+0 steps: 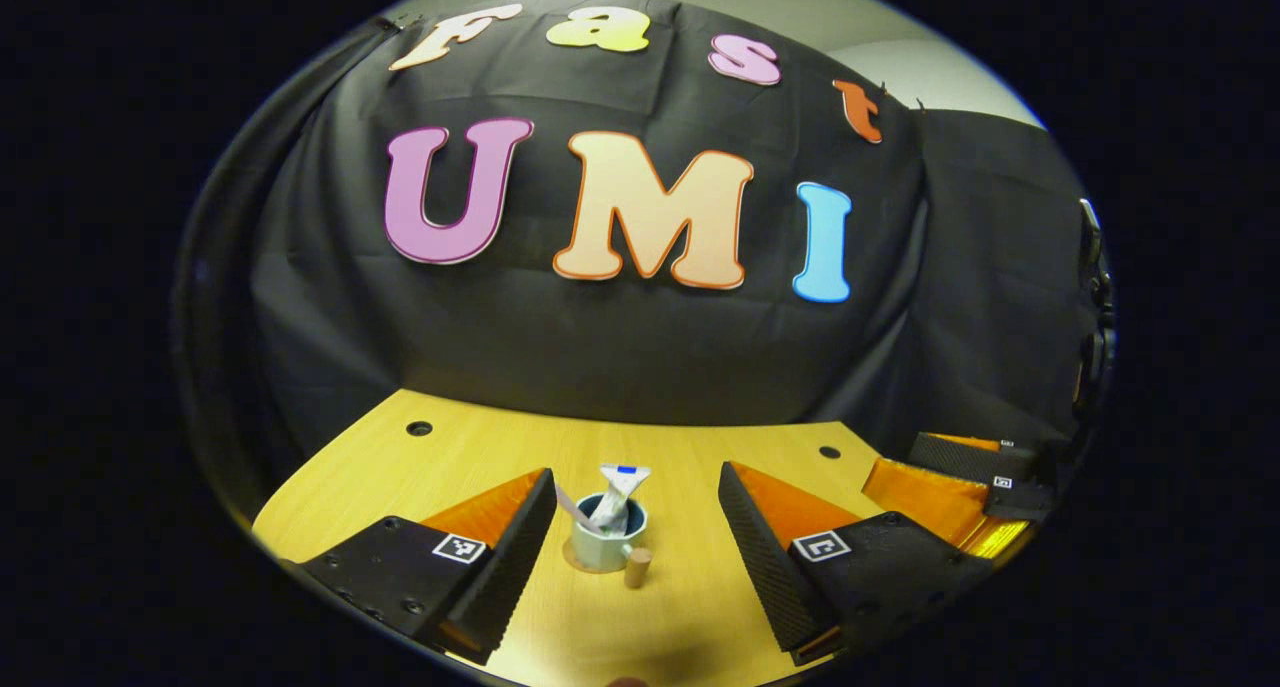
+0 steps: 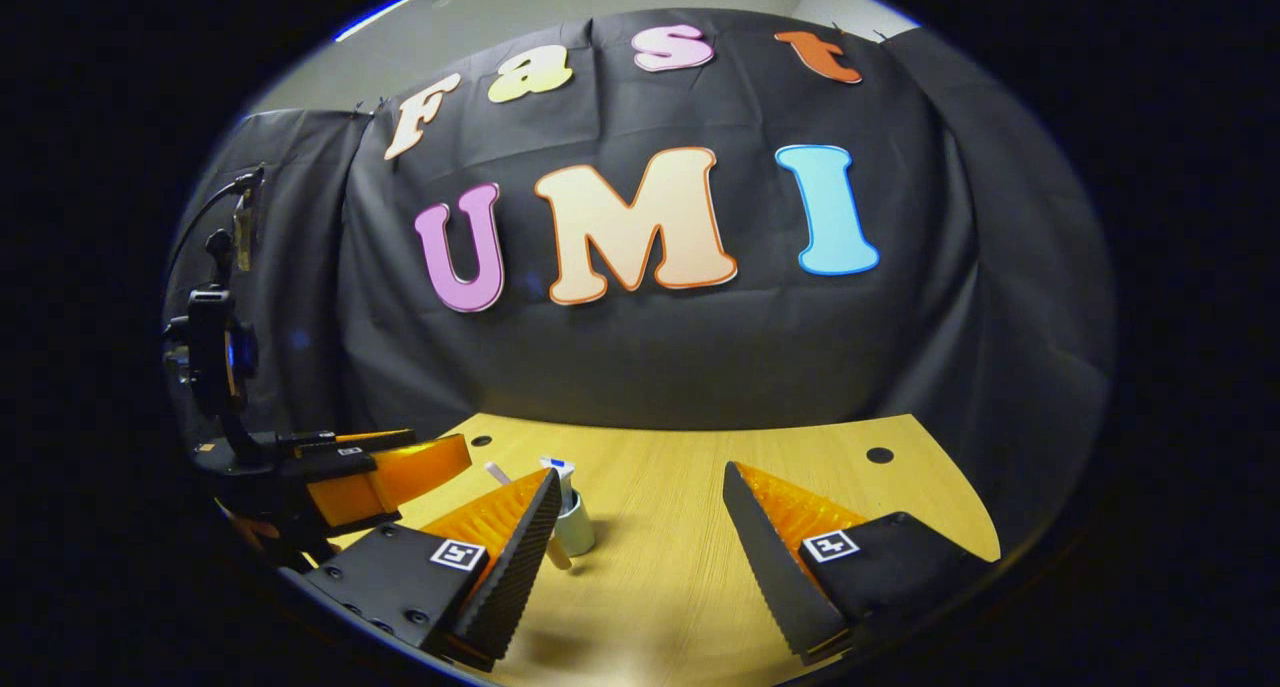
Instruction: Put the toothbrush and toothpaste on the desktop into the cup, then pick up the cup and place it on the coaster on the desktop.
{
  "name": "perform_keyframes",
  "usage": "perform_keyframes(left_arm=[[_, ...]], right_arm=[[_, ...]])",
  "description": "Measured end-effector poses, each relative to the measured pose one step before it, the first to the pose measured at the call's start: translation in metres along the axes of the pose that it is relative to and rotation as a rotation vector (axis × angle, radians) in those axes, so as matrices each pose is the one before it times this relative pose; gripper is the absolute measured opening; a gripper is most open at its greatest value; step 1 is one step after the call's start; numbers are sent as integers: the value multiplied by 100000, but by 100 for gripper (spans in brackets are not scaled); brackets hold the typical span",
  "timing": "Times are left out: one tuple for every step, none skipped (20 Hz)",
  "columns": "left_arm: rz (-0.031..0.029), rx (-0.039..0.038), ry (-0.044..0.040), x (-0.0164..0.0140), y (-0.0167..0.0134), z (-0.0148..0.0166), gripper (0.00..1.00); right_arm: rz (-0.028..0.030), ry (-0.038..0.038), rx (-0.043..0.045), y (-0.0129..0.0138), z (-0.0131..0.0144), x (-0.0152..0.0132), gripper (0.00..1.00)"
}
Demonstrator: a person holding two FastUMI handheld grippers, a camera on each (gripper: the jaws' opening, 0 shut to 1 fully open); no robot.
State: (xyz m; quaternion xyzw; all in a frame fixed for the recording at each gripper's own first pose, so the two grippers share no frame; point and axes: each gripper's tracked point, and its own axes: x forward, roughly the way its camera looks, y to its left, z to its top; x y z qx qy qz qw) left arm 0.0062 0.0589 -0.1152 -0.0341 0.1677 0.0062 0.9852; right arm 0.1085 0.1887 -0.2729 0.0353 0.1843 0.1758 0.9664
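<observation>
A pale blue cup [image 1: 603,547] stands upright on the wooden desktop [image 1: 680,607], on a thin round coaster [image 1: 570,564] whose edge peeks out at its base. A white toothpaste tube [image 1: 622,492] and a toothbrush [image 1: 574,508] stick out of the cup. A short wooden handle [image 1: 638,568] juts from the cup's near side. My left gripper [image 1: 636,472] is open, its fingers on either side of the cup and short of it. In the right gripper view the cup [image 2: 577,529] sits just past the left finger of my open right gripper [image 2: 640,472], partly hidden by that finger.
The right gripper [image 1: 960,487] hovers at the desk's right edge in the left gripper view. The left gripper [image 2: 385,477] and its mount show at the left in the right gripper view. Cable holes [image 1: 419,428] [image 2: 879,455] lie near the back edge.
</observation>
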Motion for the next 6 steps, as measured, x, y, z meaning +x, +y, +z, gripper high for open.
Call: perform_keyframes(left_arm=[[-381, 823, -1351, -85, -251, 635, 94], [-640, 1120, -898, -75, -339, 613, 94], [-524, 1144, -1821, -58, -204, 619, 94], [-177, 818, -1270, -34, -131, 646, 95], [-316, 679, -756, 47, -446, 138, 94], [-377, -300, -403, -15, -373, 294, 94]], right_arm=[[-979, -2145, -23, -385, 336, -106, 99], [-716, -2062, 568, -410, 579, -486, 99], [-540, -2515, 925, -334, 738, -333, 99], [-1287, -3170, 1451, -683, 1121, -292, 98], [-637, -2325, 915, -417, 1153, -103, 99], [-1206, -3107, 881, -348, 1324, -143, 98]])
